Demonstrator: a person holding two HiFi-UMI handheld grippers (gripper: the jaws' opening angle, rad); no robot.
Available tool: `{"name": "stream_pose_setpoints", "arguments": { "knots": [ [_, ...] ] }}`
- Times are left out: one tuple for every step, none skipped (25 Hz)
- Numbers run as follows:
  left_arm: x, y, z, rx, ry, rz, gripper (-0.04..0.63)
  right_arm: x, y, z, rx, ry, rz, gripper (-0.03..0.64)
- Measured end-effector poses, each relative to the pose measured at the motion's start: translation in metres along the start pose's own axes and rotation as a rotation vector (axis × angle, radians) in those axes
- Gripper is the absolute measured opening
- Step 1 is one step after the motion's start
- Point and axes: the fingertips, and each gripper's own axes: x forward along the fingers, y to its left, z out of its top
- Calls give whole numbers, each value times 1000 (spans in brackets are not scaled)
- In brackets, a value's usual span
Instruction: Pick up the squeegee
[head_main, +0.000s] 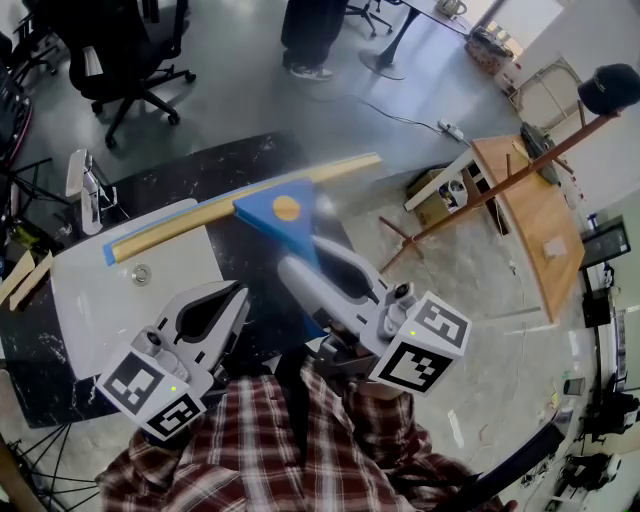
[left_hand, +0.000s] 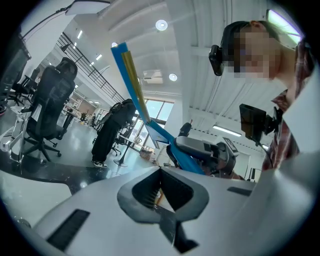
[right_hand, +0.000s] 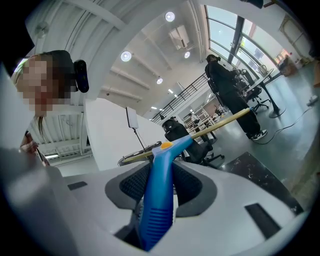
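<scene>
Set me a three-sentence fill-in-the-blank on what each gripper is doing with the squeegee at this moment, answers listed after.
1. The right gripper is shut on the squeegee by its ___.
2. The part of the squeegee between that gripper's fingers is coloured ___.
3. The left gripper is shut, with ___ between its fingers.

Missing words: handle; blue; nothing.
</scene>
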Motion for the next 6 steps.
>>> {"name": "stream_pose_setpoints", "arguments": {
  "knots": [
    [-1,1,0,-1,-1,1,9,1,0,-1,-1,3,1,146],
    [-1,1,0,-2,-1,3,9,2,0,-2,-1,6,2,146],
    [-2,2,-1,-3,-2,5,9,3,0,-3,-1,8,3,144],
    [-3,3,-1,-3,-4,6,9,4,0,-4,-1,10,4,146],
    [-3,4,-1,-4,-5,8,10,4,0,-5,0,12,4,146],
    [-4,4,-1,-5,-6,9,10,5,0,-6,0,15,4,146]
  ]
}}
